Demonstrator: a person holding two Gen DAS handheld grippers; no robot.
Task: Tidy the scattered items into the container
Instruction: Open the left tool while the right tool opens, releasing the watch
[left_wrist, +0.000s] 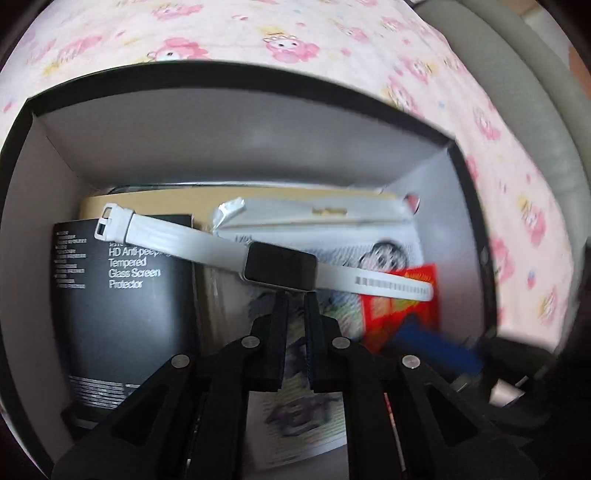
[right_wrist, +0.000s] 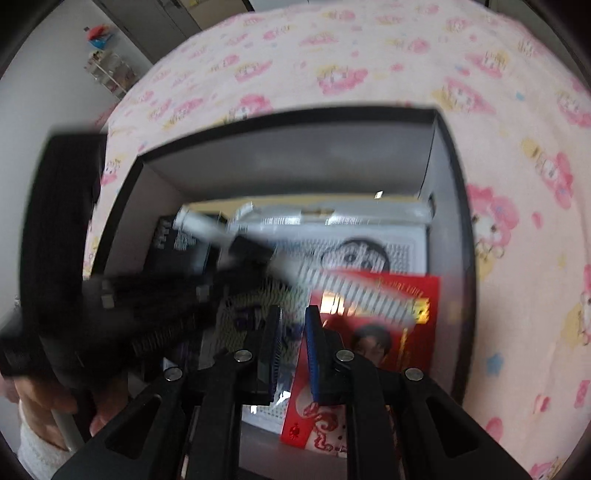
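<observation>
- White-strapped watch (left_wrist: 281, 270), one, held by its black face in the shut left claw (left_wrist: 295, 295) over the box (left_wrist: 236, 147).
- Right claw (right_wrist: 291, 314) shut on one red card (right_wrist: 373, 354), inside the box's right wall.
- One black packet (left_wrist: 125, 314) lies along the left wall; pink bedsheet (left_wrist: 480, 122) surrounds the box.

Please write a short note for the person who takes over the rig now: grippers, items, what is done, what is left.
Left gripper: shut on the white smartwatch, holding it over the open box.
Right gripper: shut, blue pads apart, apparently empty, over the box.
Done: screen protector pack, red packet and cartoon-printed sheet lie in the box.
Left: release the watch inside.
</observation>
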